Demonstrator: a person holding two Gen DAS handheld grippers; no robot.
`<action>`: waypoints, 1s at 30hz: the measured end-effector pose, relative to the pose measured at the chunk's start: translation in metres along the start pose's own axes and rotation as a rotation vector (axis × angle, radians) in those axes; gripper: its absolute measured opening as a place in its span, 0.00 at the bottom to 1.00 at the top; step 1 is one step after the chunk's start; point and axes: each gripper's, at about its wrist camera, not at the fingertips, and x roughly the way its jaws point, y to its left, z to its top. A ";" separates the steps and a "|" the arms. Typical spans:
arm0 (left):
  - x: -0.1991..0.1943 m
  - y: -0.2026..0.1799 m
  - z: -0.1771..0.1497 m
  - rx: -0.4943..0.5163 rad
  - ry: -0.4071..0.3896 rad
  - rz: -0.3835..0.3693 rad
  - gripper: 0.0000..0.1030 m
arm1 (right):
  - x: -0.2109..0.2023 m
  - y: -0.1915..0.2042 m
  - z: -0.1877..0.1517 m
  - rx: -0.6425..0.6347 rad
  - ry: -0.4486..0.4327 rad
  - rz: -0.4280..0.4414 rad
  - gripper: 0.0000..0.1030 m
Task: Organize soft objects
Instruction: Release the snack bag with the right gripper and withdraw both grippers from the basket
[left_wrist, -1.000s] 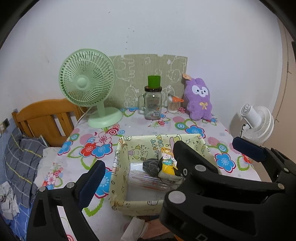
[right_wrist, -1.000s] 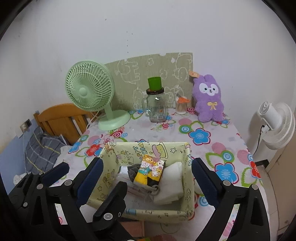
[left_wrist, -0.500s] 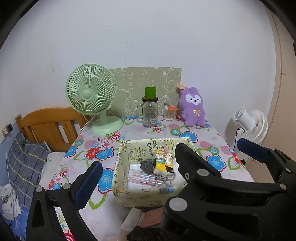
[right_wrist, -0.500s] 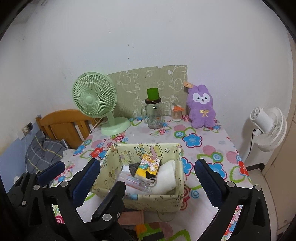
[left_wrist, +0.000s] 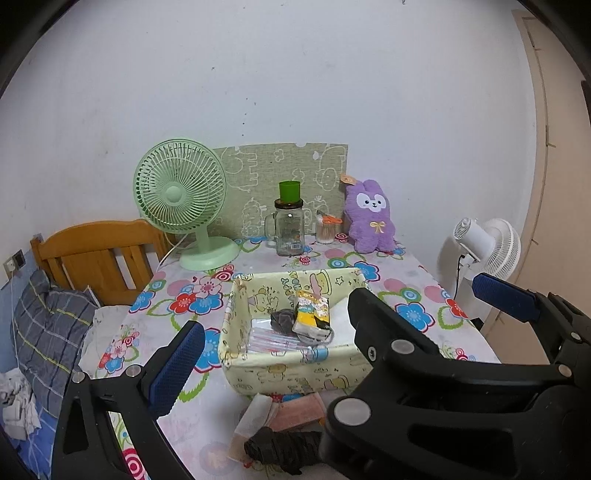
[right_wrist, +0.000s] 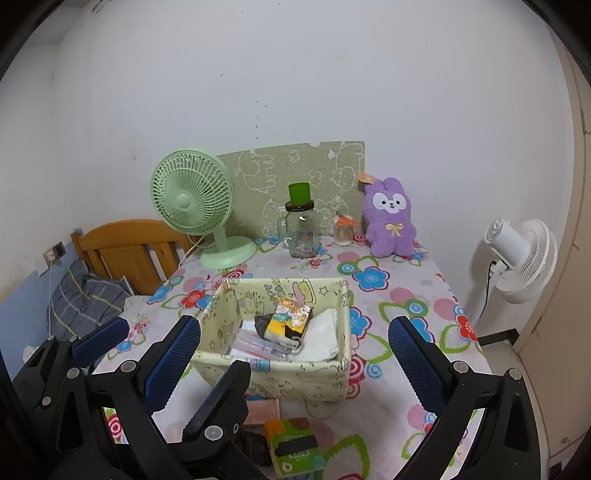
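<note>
Right gripper (right_wrist: 295, 354): jaws wide, empty. Green tissue pack (right_wrist: 295, 448): lower centre, below the claw, nearest it.

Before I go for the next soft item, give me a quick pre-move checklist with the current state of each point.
1. Right tongs open and empty: ok, nothing between the blue pads.
2. Left tongs open and empty: ok, though the right tongs' arm crosses its view and hides one finger.
3. Fabric bin upright with its top open: ok.
4. Room left in the bin: cannot tell; the yellow pouch, white cloth and clear packet already cover most of the floor.
5. Items waiting in front of the bin: ok, green packet and dark bundle lie on the tablecloth.
6. Purple plush rabbit out of the path: ok, at the far edge.
</note>
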 end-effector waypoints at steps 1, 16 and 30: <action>-0.001 0.000 -0.002 -0.001 0.000 -0.002 1.00 | -0.002 0.000 -0.002 -0.002 0.000 -0.001 1.00; -0.011 -0.004 -0.032 -0.007 0.018 -0.017 1.00 | -0.014 0.002 -0.031 -0.022 0.011 -0.003 1.00; -0.005 0.000 -0.061 -0.014 0.059 -0.021 1.00 | -0.006 0.007 -0.059 -0.036 0.052 0.009 1.00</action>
